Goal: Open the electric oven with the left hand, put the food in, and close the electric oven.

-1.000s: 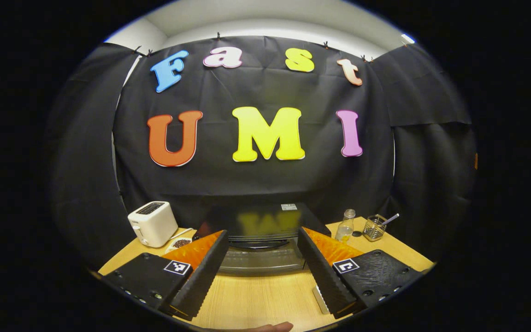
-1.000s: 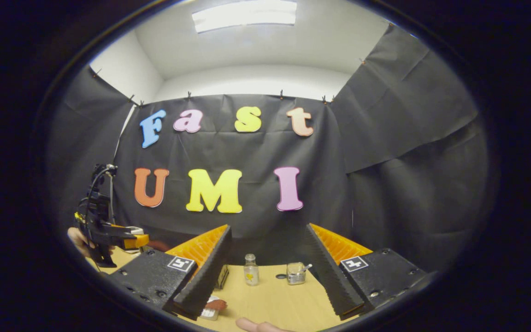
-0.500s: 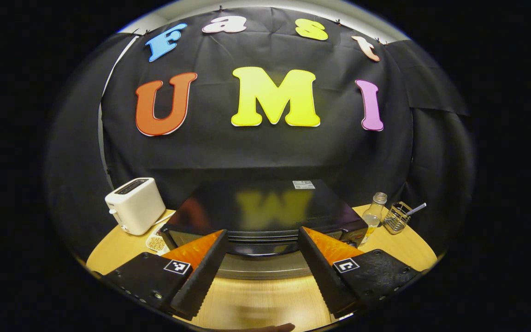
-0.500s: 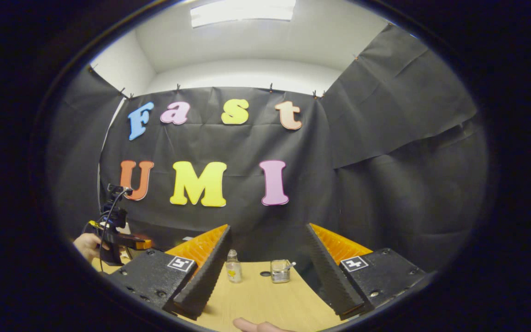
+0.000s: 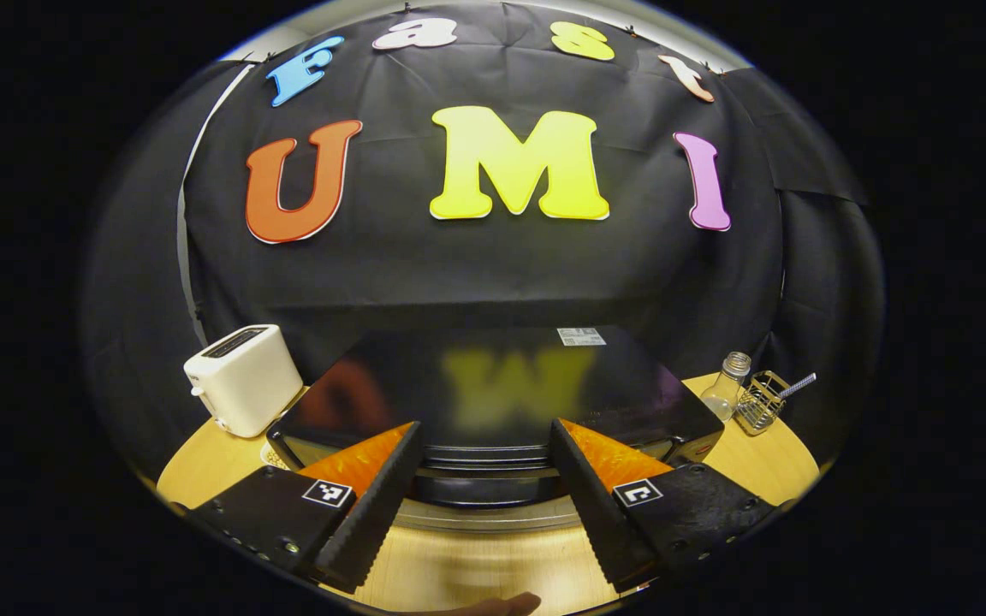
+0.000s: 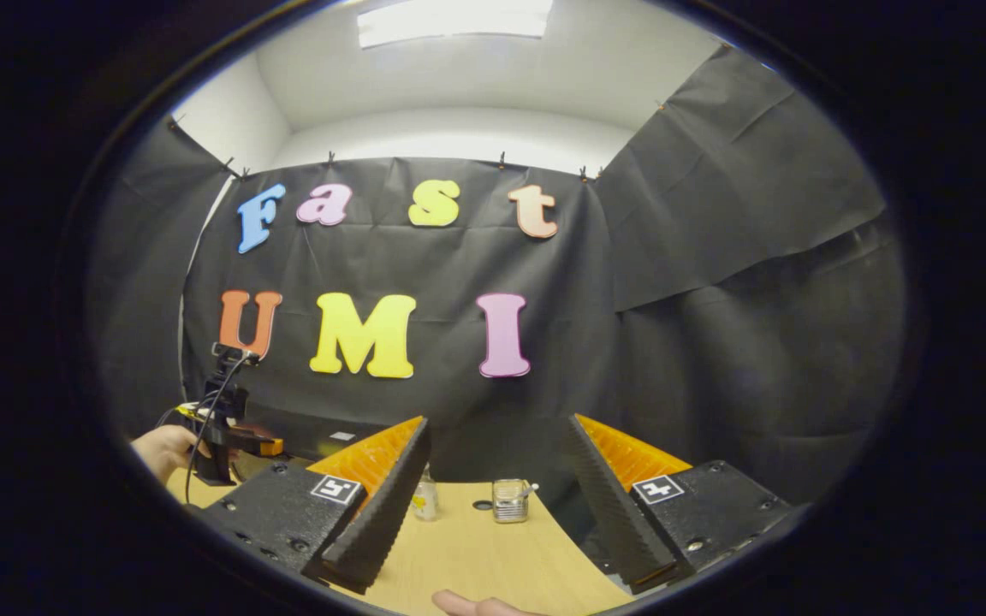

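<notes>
The electric oven (image 5: 493,402) sits closed on the table (image 5: 758,462); left gripper (image 5: 484,513) spread just before its handle (image 5: 489,453), right gripper (image 6: 493,522) spread, empty; food seemingly unplaced.

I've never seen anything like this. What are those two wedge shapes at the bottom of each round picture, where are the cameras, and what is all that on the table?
No robot here: a person holds a two-finger gripper in each hand, and a fisheye camera rides on each, looking forward along its fingers. Those wedges are the fingers. In the left gripper view, the left gripper is open and empty, close in front of the black electric oven, its door shut. A white toaster stands beside it, with a small glass bottle and a wire holder on the other side, all on the wooden table. In the right gripper view, the right gripper is also open, holding nothing.
</notes>
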A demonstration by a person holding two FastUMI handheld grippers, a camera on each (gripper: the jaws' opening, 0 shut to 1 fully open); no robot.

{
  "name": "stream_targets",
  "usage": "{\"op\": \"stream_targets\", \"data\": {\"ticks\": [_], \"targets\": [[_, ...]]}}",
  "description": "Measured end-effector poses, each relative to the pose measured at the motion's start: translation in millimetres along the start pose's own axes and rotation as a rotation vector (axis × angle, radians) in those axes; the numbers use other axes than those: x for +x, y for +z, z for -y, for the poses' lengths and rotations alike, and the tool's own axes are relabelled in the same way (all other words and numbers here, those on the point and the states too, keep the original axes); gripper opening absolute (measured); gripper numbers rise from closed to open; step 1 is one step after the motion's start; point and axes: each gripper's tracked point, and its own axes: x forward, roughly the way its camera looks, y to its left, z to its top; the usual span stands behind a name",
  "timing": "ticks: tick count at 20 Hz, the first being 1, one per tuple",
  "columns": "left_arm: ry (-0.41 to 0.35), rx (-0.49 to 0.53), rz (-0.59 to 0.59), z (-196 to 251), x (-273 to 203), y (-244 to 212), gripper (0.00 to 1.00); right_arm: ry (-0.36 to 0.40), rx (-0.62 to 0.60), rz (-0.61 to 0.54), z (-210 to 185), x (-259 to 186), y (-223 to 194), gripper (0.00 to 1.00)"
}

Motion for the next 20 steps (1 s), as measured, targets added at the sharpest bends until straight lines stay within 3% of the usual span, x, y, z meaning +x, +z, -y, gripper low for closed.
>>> {"op": "stream_targets", "data": {"ticks": [13, 20], "targets": [[-0.03, 0.018, 0.007, -2, -50, -28, 0.95, -0.015, 0.014, 0.018, 4, -40, 12, 0.97], [-0.042, 0.026, 0.0, -1, -83, -63, 0.95, 0.028, 0.02, 0.003, -12, -58, 20, 1.0]]}}
